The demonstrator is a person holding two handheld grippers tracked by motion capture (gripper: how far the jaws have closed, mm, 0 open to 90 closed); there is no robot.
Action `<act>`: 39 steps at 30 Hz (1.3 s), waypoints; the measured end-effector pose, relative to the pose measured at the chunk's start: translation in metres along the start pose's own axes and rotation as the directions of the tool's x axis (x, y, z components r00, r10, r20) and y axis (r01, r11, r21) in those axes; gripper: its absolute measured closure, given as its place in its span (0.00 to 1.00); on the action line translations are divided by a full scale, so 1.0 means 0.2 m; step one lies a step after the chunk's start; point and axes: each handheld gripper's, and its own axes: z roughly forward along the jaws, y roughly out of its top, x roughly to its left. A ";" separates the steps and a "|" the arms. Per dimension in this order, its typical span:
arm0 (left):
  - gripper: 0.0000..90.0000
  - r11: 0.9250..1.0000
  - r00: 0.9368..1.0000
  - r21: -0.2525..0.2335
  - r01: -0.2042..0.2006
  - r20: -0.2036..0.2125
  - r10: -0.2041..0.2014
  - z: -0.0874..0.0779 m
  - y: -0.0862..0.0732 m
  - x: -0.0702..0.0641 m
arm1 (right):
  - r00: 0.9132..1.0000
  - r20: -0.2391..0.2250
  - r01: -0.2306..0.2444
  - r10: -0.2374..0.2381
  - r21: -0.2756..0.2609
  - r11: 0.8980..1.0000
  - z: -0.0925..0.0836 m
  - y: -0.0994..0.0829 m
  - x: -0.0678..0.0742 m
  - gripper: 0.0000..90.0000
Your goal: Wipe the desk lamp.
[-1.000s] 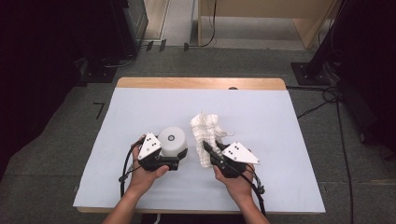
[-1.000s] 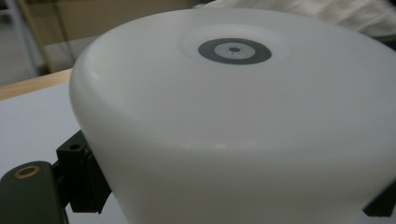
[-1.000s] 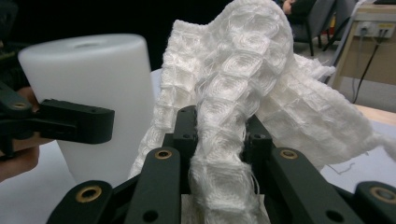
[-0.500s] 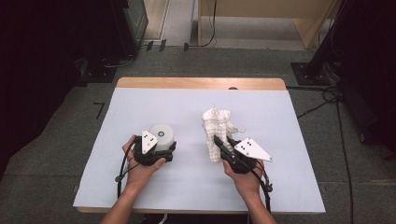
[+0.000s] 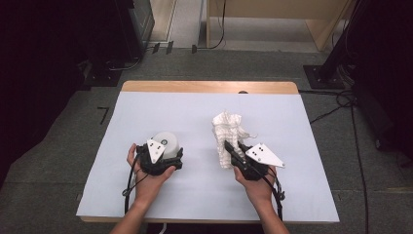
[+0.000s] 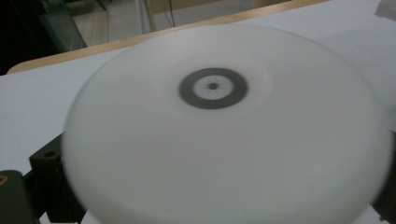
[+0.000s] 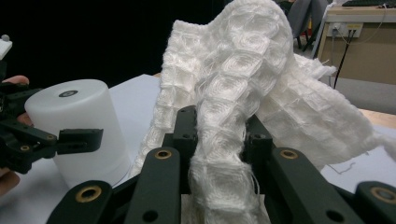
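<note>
A white cylinder (image 5: pixel 164 138) with a grey ring on its top stands on the white sheet (image 5: pixel 195 105), between the jaws of my left gripper (image 5: pixel 162 152). Those jaws have just been opening and stand wide around the cylinder (image 6: pixel 224 135), which looms large and blurred in the left gripper view. My right gripper (image 5: pixel 228 145) is shut on a crumpled white waffle cloth (image 5: pixel 226 126). In the right gripper view the cloth (image 7: pixel 233 70) rises in a bunch from between the black jaws, and the cylinder (image 7: pixel 77 123) stands to the left.
The white sheet covers a wooden table whose far edge (image 5: pixel 209 87) shows bare. Dark equipment and cables stand on the floor around the table. Bare sheet lies beyond both grippers and to either side.
The two hands have drawn apart: the left gripper and cylinder slid left, the right gripper and cloth went right. The left jaws have widened around the cylinder.
</note>
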 end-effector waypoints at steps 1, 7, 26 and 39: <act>0.00 1.000 0.999 0.003 0.000 -0.041 0.000 0.01 0.00 -0.03 | 1.000 0.000 -0.001 0.001 -0.001 1.000 0.00 0.00 0.00 0.81; 0.07 0.998 0.992 0.017 0.060 -0.110 -0.058 0.02 0.01 -0.03 | 1.000 0.000 0.004 -0.004 0.009 1.000 0.01 -0.01 0.00 0.81; 0.09 0.999 0.780 -0.024 0.041 0.625 -0.017 -0.07 0.10 -0.06 | 0.977 -0.194 0.083 -0.089 -0.037 0.996 0.00 0.04 0.20 0.81; 0.09 0.991 0.736 -0.078 0.112 0.676 -0.030 -0.12 0.14 0.04 | 0.975 -0.212 0.081 -0.073 0.029 0.996 0.05 -0.04 0.21 0.81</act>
